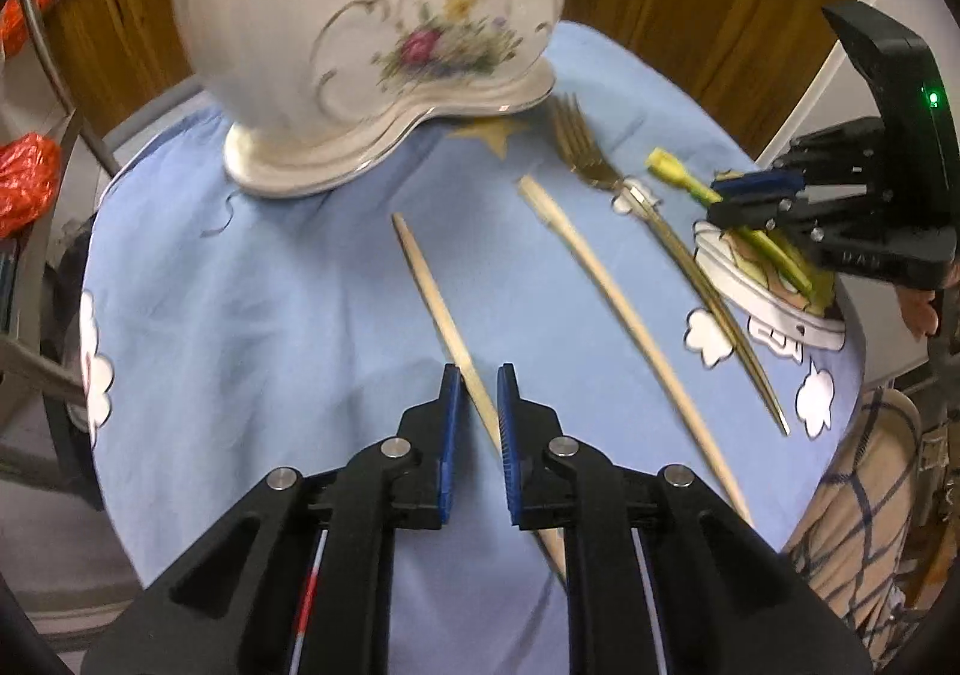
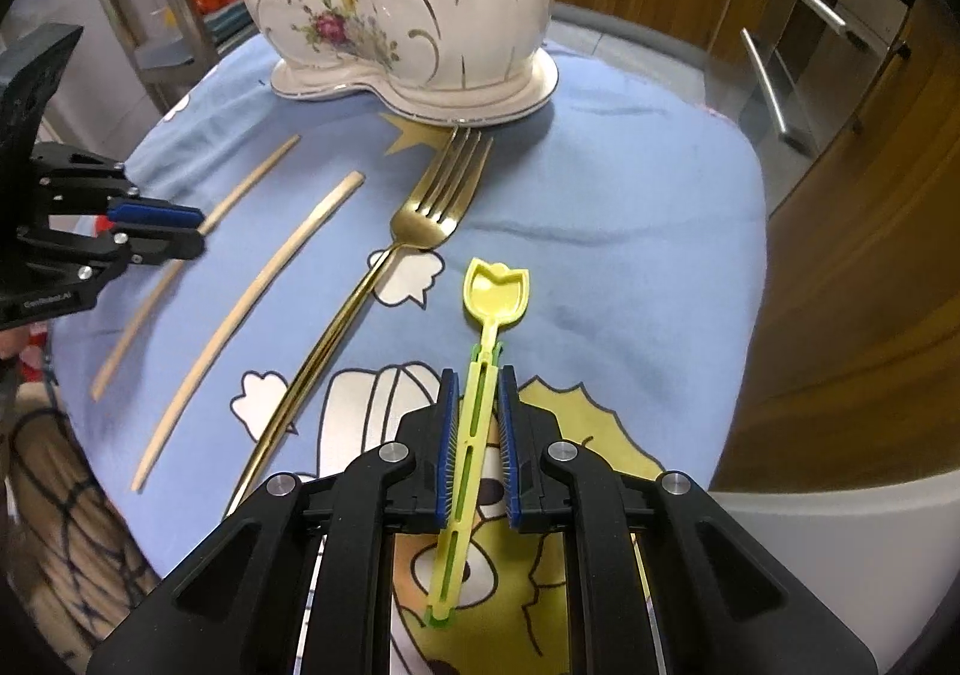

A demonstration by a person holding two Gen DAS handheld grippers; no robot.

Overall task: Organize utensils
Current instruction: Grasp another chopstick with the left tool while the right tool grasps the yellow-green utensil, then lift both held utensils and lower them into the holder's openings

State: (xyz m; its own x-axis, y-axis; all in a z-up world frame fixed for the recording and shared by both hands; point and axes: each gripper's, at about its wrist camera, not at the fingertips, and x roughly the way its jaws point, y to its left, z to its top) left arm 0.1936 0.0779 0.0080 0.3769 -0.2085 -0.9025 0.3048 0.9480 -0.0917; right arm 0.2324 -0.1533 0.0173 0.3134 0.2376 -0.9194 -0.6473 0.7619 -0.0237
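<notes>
Right tongs (image 2: 477, 375) pinching yellow spoon (image 2: 492, 294), left tongs (image 1: 478, 372) slightly spread astride chopstick (image 1: 432, 285)

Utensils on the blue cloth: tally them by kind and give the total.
Wooden chopsticks: 2
Gold fork: 1
Yellow plastic spoon: 1
Total: 4

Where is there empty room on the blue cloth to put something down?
Bare cloth lies right of the gold fork and yellow spoon, up to the ceramic holder. It is crowded left of the fork, around both chopsticks.
</notes>
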